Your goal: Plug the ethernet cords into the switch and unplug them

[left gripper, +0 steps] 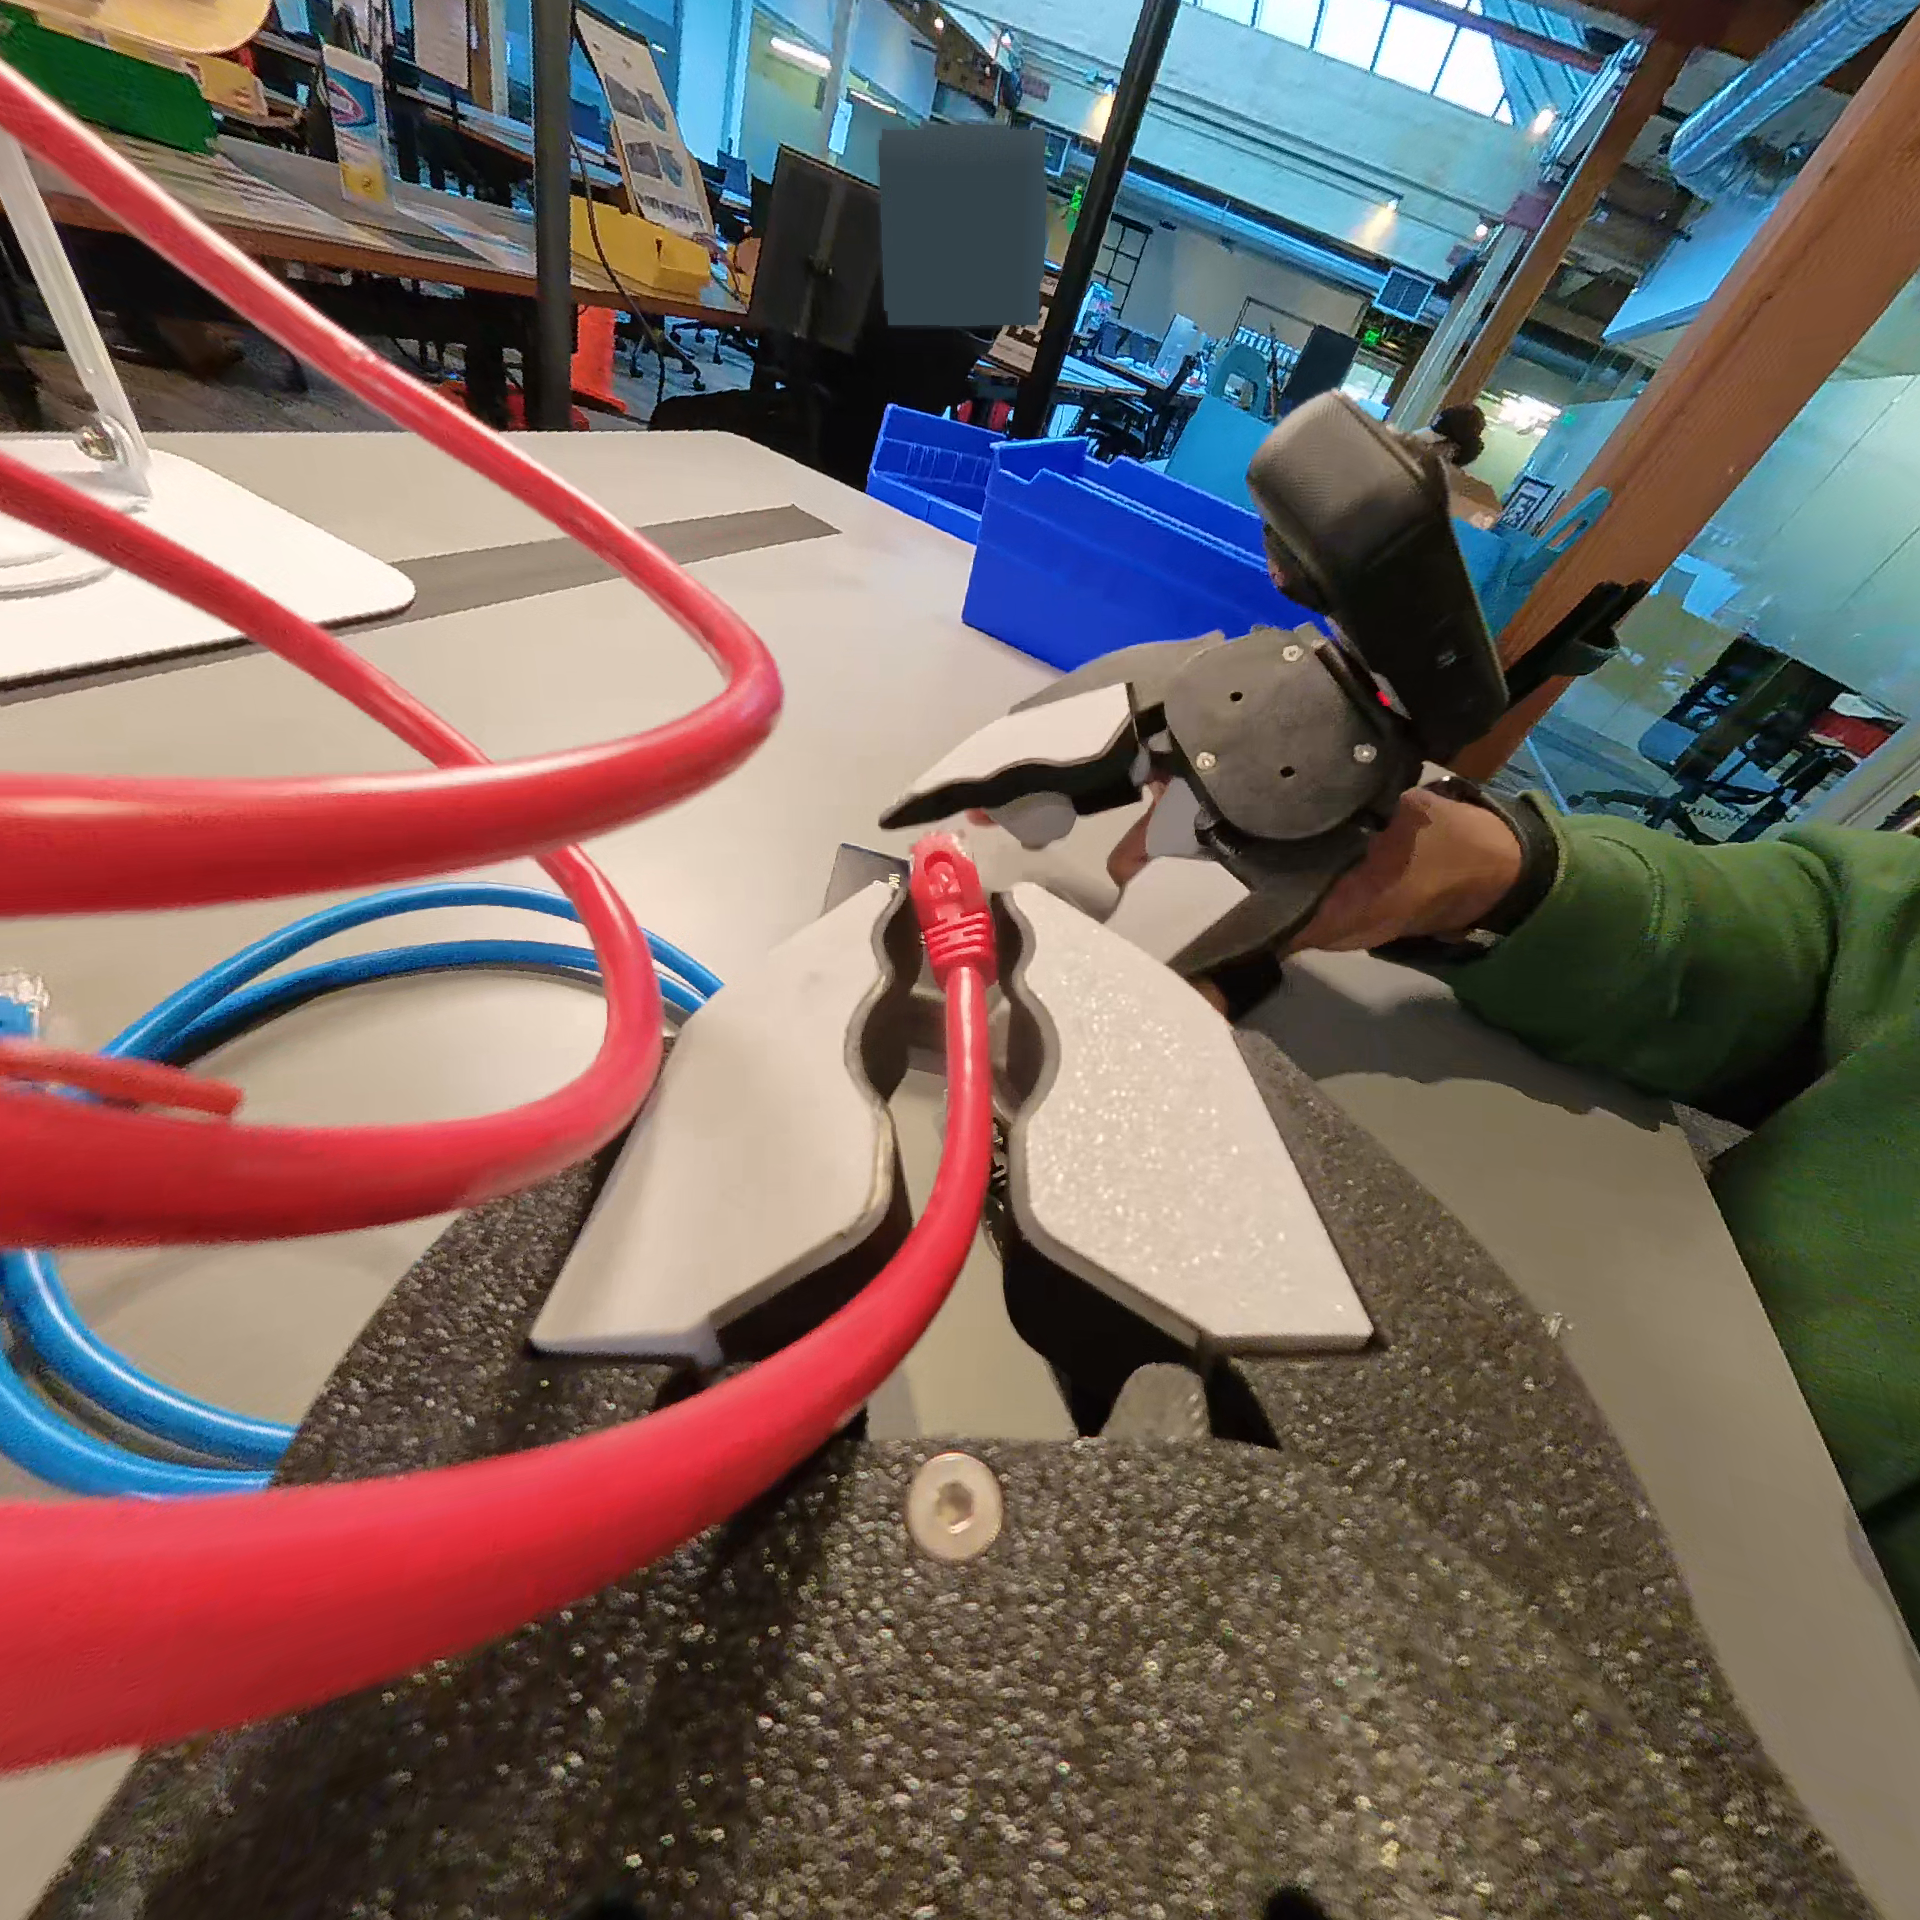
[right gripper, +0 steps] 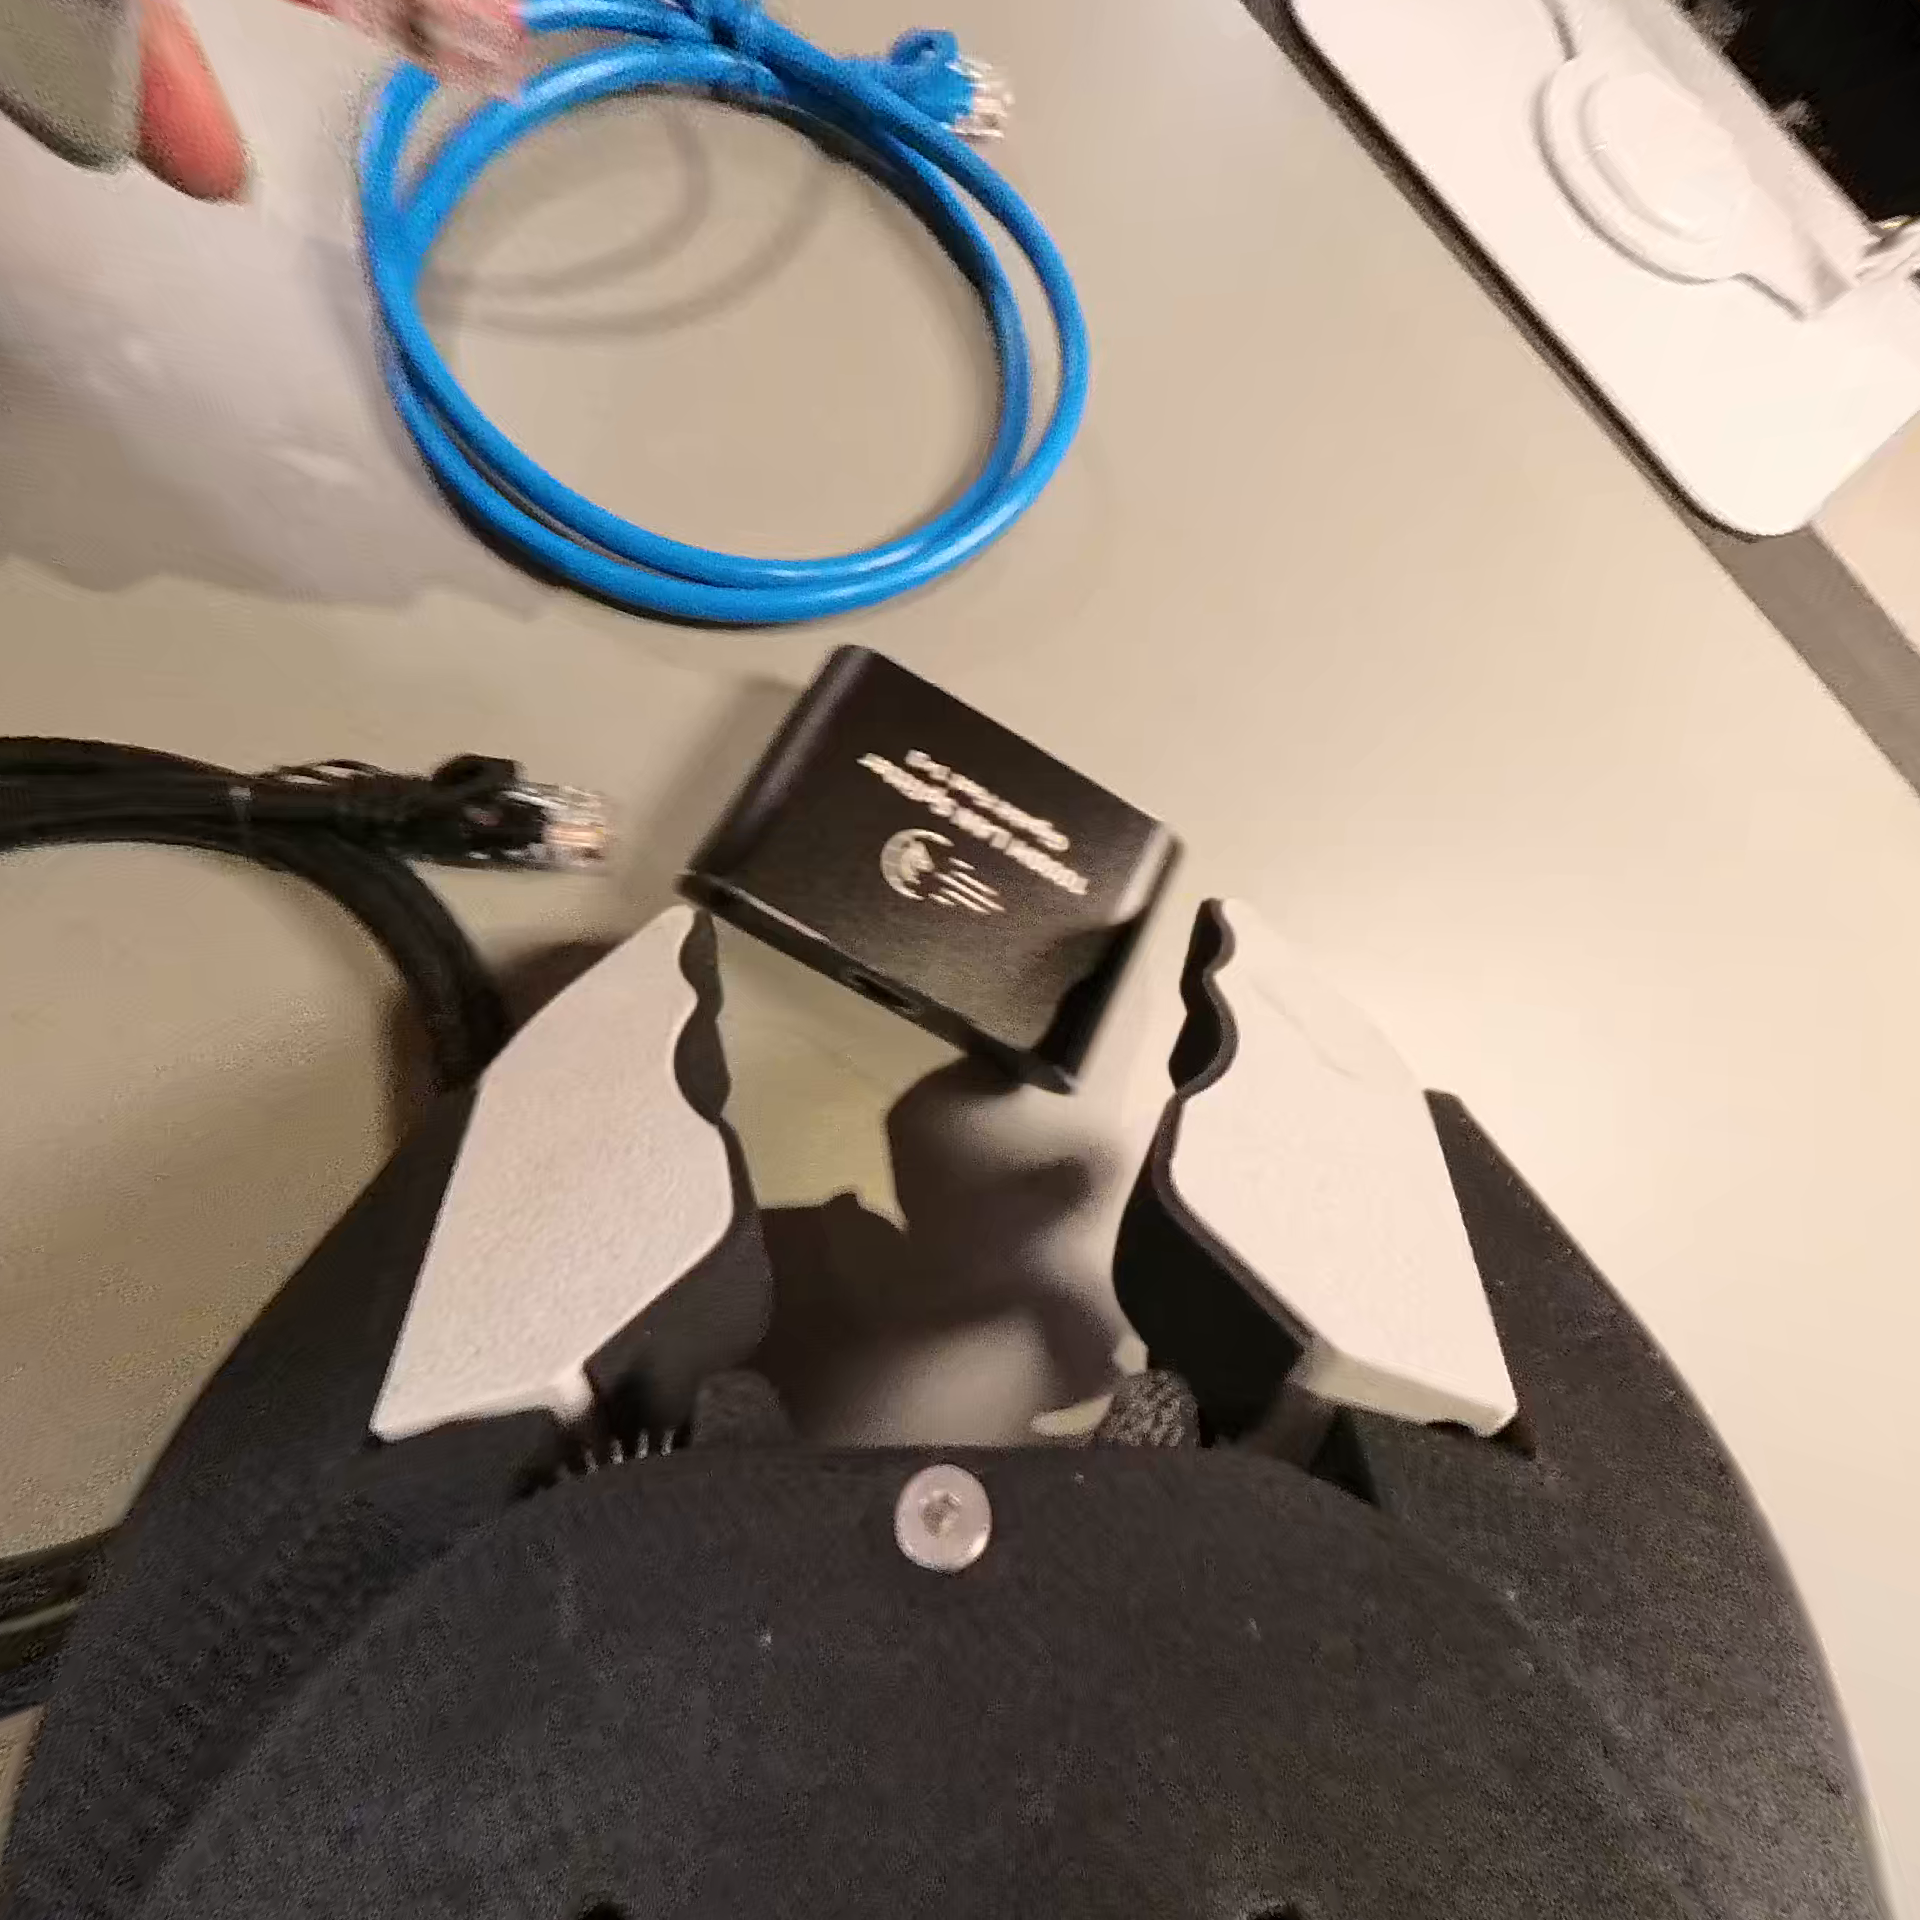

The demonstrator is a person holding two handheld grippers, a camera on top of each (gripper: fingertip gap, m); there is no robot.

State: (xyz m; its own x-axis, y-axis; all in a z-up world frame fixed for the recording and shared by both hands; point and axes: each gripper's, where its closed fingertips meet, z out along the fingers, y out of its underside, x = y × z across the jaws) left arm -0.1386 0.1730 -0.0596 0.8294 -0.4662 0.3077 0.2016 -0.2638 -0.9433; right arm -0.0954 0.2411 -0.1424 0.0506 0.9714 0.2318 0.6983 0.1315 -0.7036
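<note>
My left gripper (left gripper: 951,902) is shut on the red ethernet cord (left gripper: 623,800) just behind its plug (left gripper: 943,878), which points forward past the fingertips. The cord's loops hang across the left of the left wrist view. The small black switch (right gripper: 935,842) lies tilted on the grey table, and a corner of it (left gripper: 868,871) shows beyond the red plug. My right gripper (right gripper: 951,925) is open, its fingertips on either side of the switch's near edge. It also shows in the left wrist view (left gripper: 987,800), held by a hand in a green sleeve.
A coiled blue cord (right gripper: 727,343) lies beyond the switch. A black cord (right gripper: 343,831) with its plugs lies to the left of it. A white stand base (right gripper: 1662,260) is at the far right. Blue bins (left gripper: 1091,540) stand at the table's far edge. My right fingertips sit around 12 cm from my left ones.
</note>
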